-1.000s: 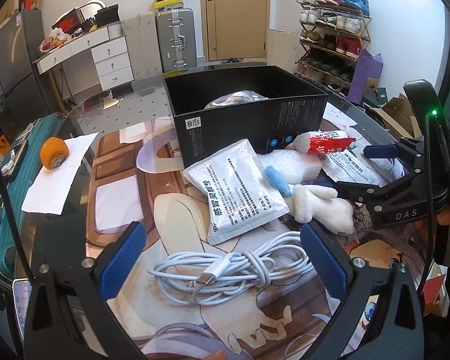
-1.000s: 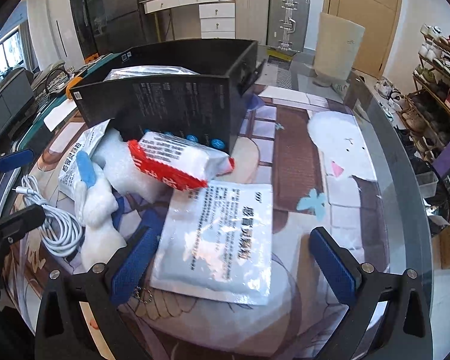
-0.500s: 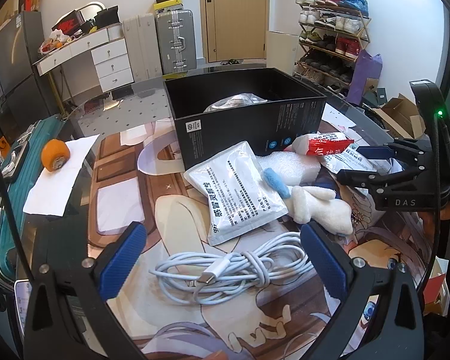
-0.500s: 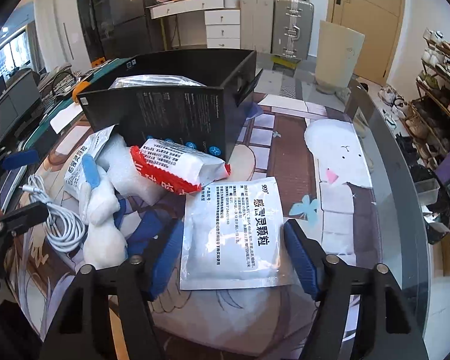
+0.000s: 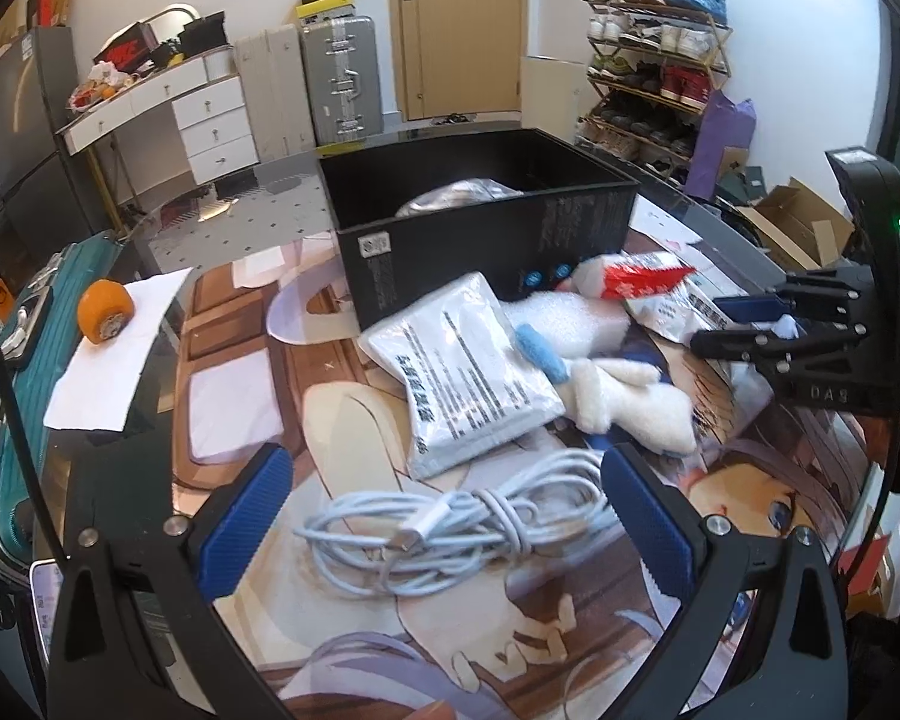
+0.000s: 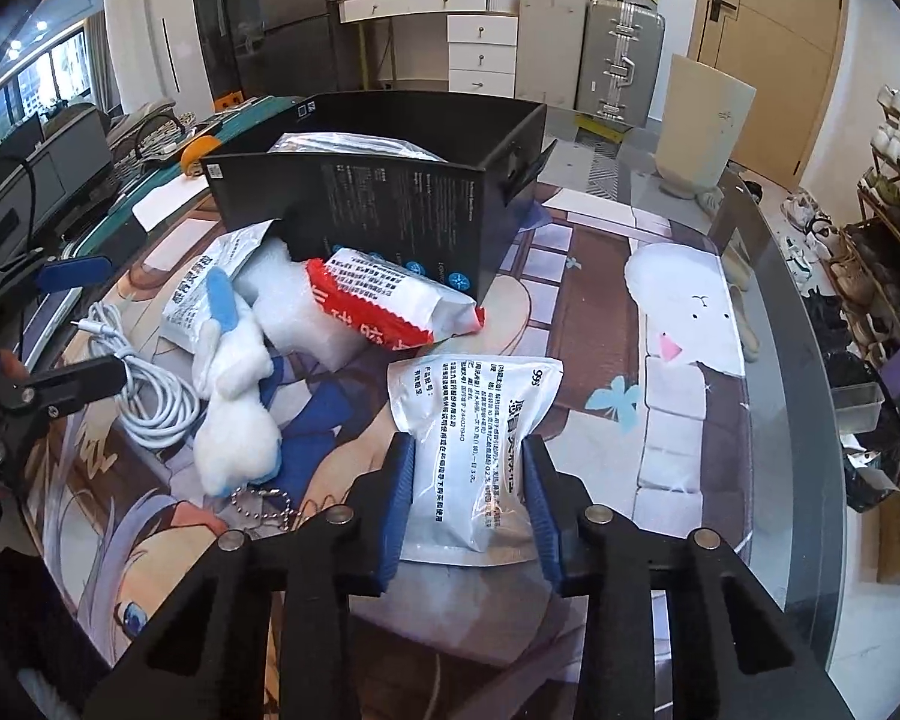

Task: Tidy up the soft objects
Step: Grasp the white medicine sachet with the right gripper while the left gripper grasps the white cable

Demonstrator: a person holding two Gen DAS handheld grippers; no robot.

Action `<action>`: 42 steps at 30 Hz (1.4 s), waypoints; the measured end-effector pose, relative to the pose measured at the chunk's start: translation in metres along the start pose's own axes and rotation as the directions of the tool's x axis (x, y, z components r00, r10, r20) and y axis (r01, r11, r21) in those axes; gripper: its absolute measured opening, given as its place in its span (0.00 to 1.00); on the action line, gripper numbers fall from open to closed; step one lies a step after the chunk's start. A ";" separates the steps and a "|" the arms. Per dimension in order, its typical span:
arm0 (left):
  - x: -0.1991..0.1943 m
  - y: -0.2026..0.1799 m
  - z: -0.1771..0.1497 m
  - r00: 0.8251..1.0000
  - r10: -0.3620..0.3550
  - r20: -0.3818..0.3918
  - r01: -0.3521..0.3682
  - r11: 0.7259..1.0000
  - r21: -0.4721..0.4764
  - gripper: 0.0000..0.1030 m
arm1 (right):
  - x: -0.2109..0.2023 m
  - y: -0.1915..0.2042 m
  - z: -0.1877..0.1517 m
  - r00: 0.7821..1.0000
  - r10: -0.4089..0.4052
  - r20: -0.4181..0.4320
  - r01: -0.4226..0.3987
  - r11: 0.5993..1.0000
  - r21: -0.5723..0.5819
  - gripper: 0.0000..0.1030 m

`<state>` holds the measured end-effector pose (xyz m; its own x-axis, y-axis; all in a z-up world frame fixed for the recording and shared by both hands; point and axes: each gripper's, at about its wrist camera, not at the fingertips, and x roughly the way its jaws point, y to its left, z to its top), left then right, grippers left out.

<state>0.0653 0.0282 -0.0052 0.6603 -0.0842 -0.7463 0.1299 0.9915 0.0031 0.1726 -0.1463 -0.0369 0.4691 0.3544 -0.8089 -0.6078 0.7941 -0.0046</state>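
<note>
Narrowed from wide spread: right gripper (image 6: 468, 492) pinching white sachet (image 6: 471, 450) at near end, pads pressing both edges. Left gripper (image 5: 444, 522) agape over cable coil (image 5: 450, 531).

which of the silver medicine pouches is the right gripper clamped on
The silver pouch lying alone nearest the right gripper, its near end pinched. The other pouch lies under the plush toy.
</note>
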 end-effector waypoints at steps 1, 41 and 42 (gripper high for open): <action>0.000 0.000 -0.002 1.000 -0.016 -0.012 0.016 1.000 0.007 1.00 | -0.002 0.000 -0.001 1.000 0.003 0.002 -0.003 1.000 0.002 0.33; -0.004 -0.023 -0.016 0.987 -0.149 -0.067 0.157 0.979 0.129 0.25 | -0.022 -0.009 -0.004 0.999 0.009 0.046 -0.009 1.000 0.002 0.33; -0.005 -0.021 -0.015 0.984 -0.165 -0.068 0.173 0.977 0.124 0.25 | -0.023 -0.008 -0.003 0.999 0.009 0.050 -0.009 1.000 0.000 0.33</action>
<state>0.0480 0.0089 -0.0121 0.5778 -0.2399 -0.7802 0.3325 0.9421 -0.0434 0.1647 -0.1624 -0.0204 0.4954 0.3855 -0.7785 -0.6117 0.7911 0.0025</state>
